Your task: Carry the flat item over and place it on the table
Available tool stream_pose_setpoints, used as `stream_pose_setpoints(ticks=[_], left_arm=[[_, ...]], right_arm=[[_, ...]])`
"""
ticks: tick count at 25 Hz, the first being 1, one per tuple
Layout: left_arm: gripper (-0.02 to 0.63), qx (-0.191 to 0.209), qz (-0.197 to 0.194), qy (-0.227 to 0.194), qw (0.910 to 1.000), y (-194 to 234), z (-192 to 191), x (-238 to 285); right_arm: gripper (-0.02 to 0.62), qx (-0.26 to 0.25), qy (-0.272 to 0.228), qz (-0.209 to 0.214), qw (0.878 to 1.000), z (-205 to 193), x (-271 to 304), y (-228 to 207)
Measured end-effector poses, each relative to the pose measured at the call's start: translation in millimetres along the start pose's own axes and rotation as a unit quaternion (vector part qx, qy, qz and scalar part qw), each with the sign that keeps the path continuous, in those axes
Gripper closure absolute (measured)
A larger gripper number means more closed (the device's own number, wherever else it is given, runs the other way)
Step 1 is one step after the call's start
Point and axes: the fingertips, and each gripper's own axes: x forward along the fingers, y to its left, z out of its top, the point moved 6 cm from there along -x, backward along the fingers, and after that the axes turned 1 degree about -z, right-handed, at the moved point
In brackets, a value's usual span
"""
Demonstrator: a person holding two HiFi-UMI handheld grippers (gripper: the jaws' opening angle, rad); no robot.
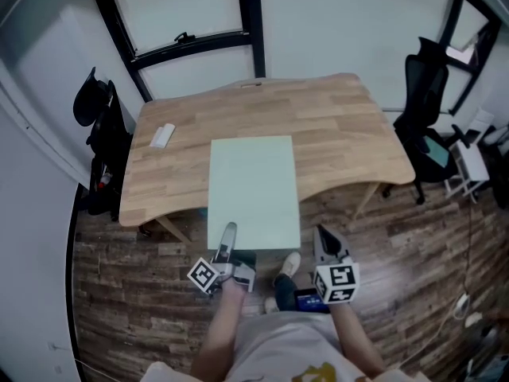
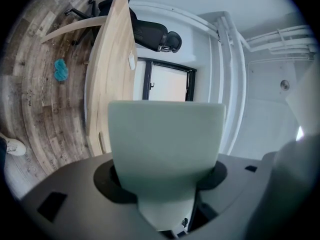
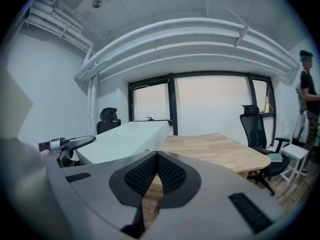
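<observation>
One wooden table (image 1: 342, 134) stands ahead of your grippers, its middle hidden under the one pale-green flat panel (image 1: 253, 185). Your left gripper (image 1: 228, 237) clamps the panel's near edge (the panel blocks most of its view). Your right gripper (image 1: 323, 235), just beside, is closed and empty.

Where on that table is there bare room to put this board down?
The wooden table is bare across its right half and along the far edge by the window. A small white object sits near the left edge. The green board, held by the left gripper, overhangs the middle.
</observation>
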Motion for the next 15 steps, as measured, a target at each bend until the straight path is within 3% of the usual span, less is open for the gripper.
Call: stream_pose_setpoints(ticks=[15], left_arm=[[0.318,-0.011,0.008,-0.006,0.9999,12,5,27]], right_arm=[[0.597,-0.003,0.010,-0.001,1.000,7,27,-13]])
